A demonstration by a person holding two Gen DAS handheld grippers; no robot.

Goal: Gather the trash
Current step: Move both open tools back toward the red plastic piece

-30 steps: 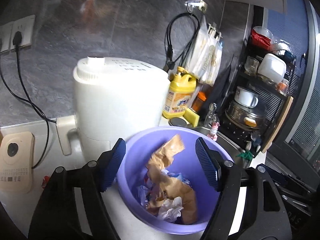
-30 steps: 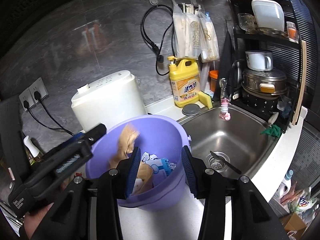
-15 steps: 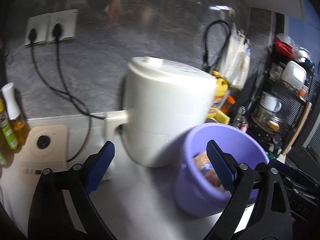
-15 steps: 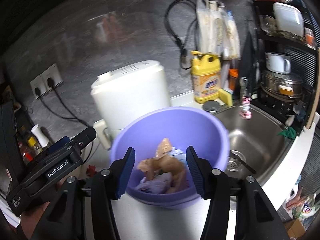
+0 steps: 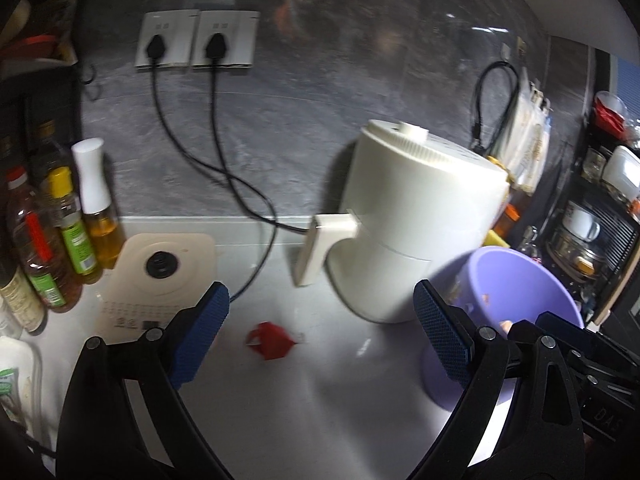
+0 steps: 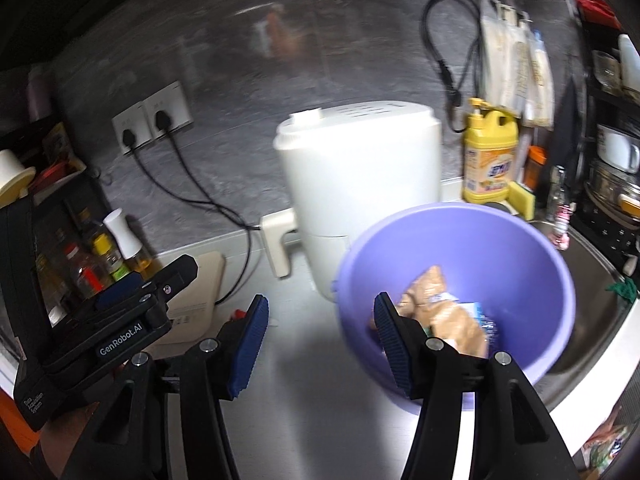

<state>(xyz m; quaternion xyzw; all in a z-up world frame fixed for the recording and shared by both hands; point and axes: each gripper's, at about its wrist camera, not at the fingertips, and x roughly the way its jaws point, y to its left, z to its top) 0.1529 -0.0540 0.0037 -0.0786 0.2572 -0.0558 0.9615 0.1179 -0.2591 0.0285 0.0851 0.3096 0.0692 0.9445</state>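
Observation:
A purple bin [image 6: 500, 236] stands on the counter with brown paper trash [image 6: 444, 304] and other scraps inside; it also shows at the right of the left wrist view [image 5: 516, 276]. A small red scrap [image 5: 270, 340] lies on the counter, just ahead of my left gripper [image 5: 320, 332], which is open and empty. A bit of the red scrap [image 6: 239, 313] shows in the right wrist view. My right gripper [image 6: 320, 340] is open and empty, its right finger in front of the bin's near left rim. The left gripper's body [image 6: 120, 320] is at the left there.
A white appliance [image 5: 416, 220] with a handle stands behind the bin. A cream scale [image 5: 160, 276] and oil bottles [image 5: 60, 236] are at the left. Power cords [image 5: 224, 176] run from wall sockets. A yellow detergent bottle [image 6: 490, 160], sink [image 6: 600, 280] and dish rack [image 6: 612, 168] are at the right.
Both grippers have swung left, away from above the bin. The left gripper now faces the counter with the red scrap; its jaws have opened wider. The right gripper's jaws have also opened wider.

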